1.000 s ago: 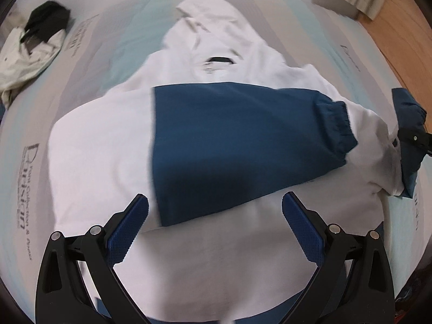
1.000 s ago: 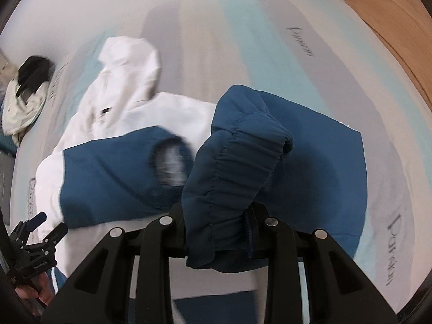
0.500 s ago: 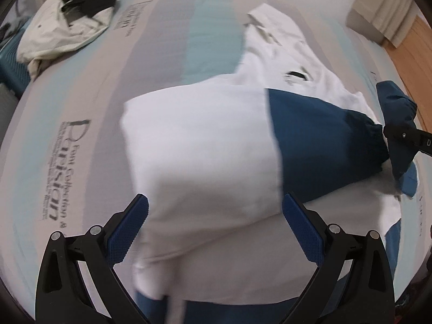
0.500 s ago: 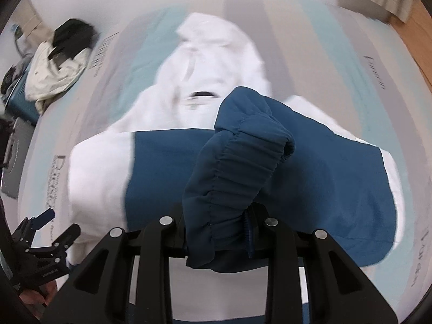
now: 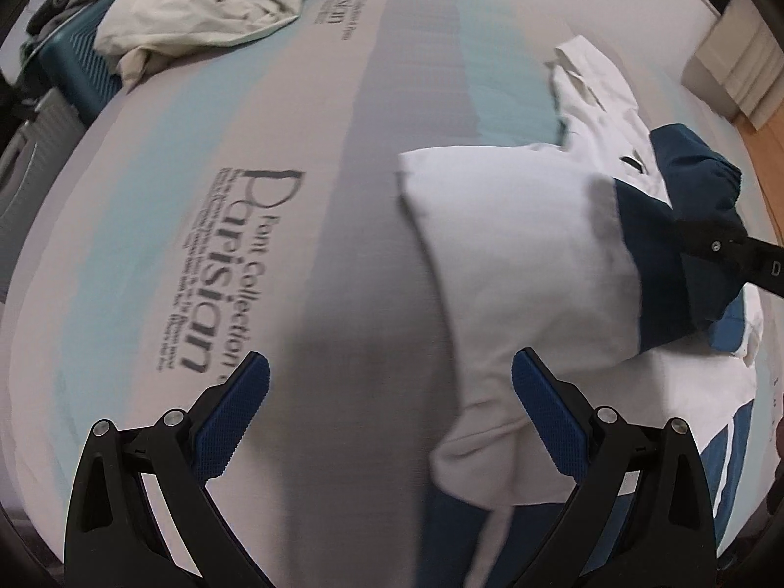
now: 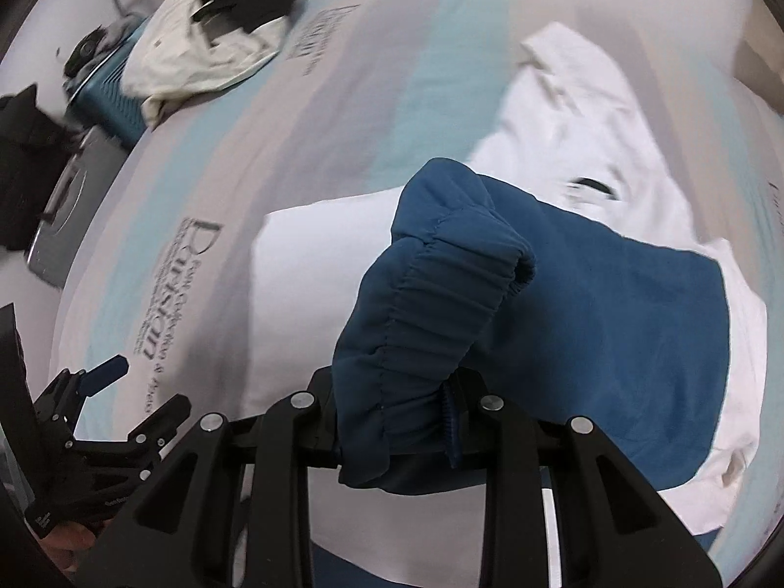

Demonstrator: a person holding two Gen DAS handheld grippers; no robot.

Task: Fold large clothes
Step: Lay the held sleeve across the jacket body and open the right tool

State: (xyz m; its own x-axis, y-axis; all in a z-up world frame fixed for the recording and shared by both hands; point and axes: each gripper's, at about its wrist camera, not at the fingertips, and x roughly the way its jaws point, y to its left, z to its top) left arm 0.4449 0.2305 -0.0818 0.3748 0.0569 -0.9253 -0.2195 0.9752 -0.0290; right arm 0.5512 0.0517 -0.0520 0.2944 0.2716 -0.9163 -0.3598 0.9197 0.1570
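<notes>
A white hooded jacket point(image 5: 514, 255) with dark blue sleeves lies on the striped bed sheet point(image 5: 196, 245), its hood point(image 6: 578, 78) at the far end. My right gripper point(image 6: 397, 416) is shut on the elastic cuff of a blue sleeve point(image 6: 441, 304) and holds it raised over the white body point(image 6: 313, 304). That sleeve's panel trails off to the right. In the left wrist view the right gripper point(image 5: 710, 245) shows at the right edge with the bunched cuff. My left gripper point(image 5: 392, 411) stands open over bare sheet, just left of the jacket's edge, with nothing between its blue pads point(image 5: 245, 406).
A heap of cream and black clothes point(image 5: 196, 14) lies at the bed's far left corner on a teal suitcase point(image 5: 83, 63). A grey case point(image 6: 73, 186) stands beside the bed. Wooden floor point(image 5: 764, 147) and a curtain point(image 5: 745, 73) lie past the right side.
Both grippers have swung left across the bed. The right one carried the blue cuff over the jacket's white body. The left one, still open, went from above the jacket to bare sheet.
</notes>
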